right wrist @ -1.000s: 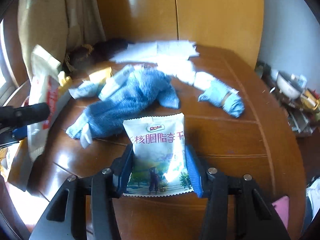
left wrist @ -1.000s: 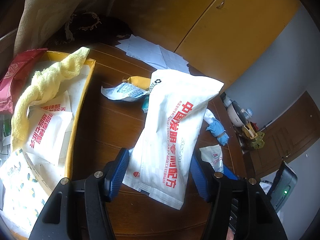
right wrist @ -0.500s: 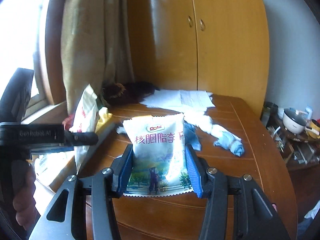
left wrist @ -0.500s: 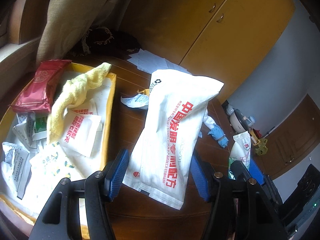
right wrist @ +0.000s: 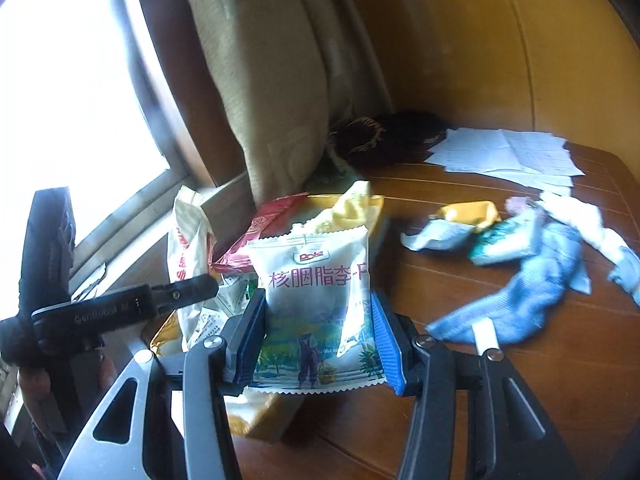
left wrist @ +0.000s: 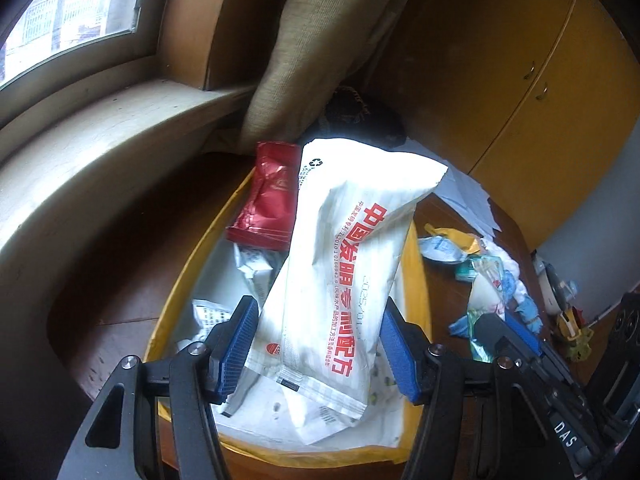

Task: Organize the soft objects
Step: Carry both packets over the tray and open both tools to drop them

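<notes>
Wooden counter (right wrist: pixel 500 380) by a window w/ tan curtain (right wrist: pixel 272 80). Left tongs (left wrist: pixel 316 350) clamp a long white packet w/ red lettering (left wrist: pixel 344 280), held above the yellow tray (left wrist: pixel 180 280). Right tongs (right wrist: pixel 316 340) clamp a white Dole snack pouch (right wrist: pixel 316 292) just beside the tray's near edge. Red packet (left wrist: pixel 268 208) lies in the tray; blue cloth (right wrist: pixel 532 292) and wrappers further right on the counter.

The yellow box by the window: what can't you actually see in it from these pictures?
- Left wrist view: the big white packet, held in the left tongs, covers most of the yellow box.
- Right wrist view: the Dole snack bag in the right tongs blocks it.
- Small sachets' print: too small.
</notes>
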A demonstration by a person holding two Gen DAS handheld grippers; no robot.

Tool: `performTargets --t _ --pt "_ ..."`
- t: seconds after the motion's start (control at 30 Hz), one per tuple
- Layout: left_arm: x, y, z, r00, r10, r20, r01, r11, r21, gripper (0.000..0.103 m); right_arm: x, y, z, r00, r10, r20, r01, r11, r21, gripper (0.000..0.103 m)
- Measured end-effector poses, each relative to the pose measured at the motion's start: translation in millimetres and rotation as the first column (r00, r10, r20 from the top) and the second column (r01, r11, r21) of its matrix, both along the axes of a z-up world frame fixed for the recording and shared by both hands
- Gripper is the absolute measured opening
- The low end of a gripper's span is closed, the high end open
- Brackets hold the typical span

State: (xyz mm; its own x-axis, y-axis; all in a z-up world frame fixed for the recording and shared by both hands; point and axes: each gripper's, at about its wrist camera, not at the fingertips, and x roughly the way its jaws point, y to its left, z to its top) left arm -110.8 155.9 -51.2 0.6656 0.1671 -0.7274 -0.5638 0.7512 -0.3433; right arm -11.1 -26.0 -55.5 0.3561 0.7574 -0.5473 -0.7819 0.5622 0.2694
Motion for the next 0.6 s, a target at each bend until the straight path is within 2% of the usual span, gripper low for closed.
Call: performTargets --t 0.1,0.3,0.37,0.47,0.53,0.6 --pt "-7.7 5.8 -6.2 1.000 -0.003 -0.028 0.003 1.000 0.011 0.064 4.3 22.7 -5.9 0.998 0.026 -0.063 -0.026 1.000 -0.008 0.050" --pt "-4.5 4.6 -20.0 0.993 -0.045 -0.108 0.048 0.998 0.031 0.064 8.3 57.7 -19.8 0.995 0.014 -0.096 -0.019 0.999 -0.045 0.050" --pt "-3.9 7.5 -26.0 0.993 -0.043 -0.111 0.044 0.999 0.007 0.065 11.0 65.2 -27.3 0.993 0.010 -0.119 -0.017 0.998 -0.059 0.051" --pt "-2.9 13.8 -33.0 0.993 -0.033 -0.112 0.030 0.999 -0.026 0.066 12.0 67.9 -35.4 0.990 0.008 -0.140 -0.017 0.998 -0.058 0.059" --pt "-5.4 16.8 -32.2 0.995 -0.020 -0.096 0.017 0.999 -0.039 0.067 14.0 64.6 -36.0 0.986 0.024 -0.166 -0.029 0.999 -0.030 0.061" --pt "-8.7 18.9 -27.4 0.997 0.001 -0.075 -0.004 0.999 -0.036 0.073 14.7 56.0 -32.4 0.983 0.032 -0.178 -0.031 0.999 0.007 0.066"
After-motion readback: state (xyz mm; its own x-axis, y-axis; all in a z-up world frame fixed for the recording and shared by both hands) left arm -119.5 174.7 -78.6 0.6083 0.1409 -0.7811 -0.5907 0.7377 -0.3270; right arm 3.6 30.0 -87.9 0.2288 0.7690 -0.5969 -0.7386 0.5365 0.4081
